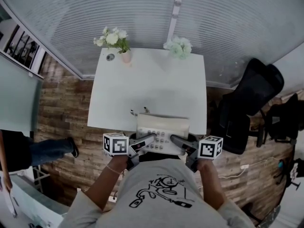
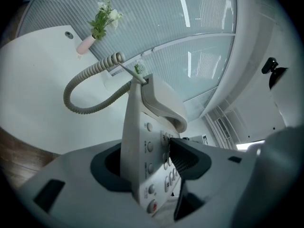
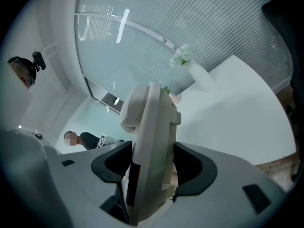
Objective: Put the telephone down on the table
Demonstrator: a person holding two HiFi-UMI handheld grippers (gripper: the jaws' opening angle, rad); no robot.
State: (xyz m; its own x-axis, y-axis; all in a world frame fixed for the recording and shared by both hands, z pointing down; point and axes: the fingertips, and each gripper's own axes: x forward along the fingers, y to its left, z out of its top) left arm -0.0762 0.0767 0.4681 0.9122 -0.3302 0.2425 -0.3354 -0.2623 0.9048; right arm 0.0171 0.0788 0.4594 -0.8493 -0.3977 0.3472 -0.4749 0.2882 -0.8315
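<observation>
Table (image 1: 147,80): white and square, at the centre of the head view.
Office chair (image 1: 247,110): black, at 3 o'clock of the table and apart from it.
Telephone (image 1: 162,129): pale desk set with the handset in its cradle, at the table's 6 o'clock edge, held between both grippers. Whether it touches the tabletop cannot be told.
Left gripper (image 1: 146,140): jaws clamped on the telephone's 9 o'clock side, one pad across the keys.
Right gripper (image 1: 176,140): jaws clamped on the telephone's 3 o'clock side.
Pink vase (image 1: 126,56): holds white flowers, at the table's 11 o'clock corner.
Coiled cord (image 2: 95,69): loops out from the telephone's far end, above the tabletop.
</observation>
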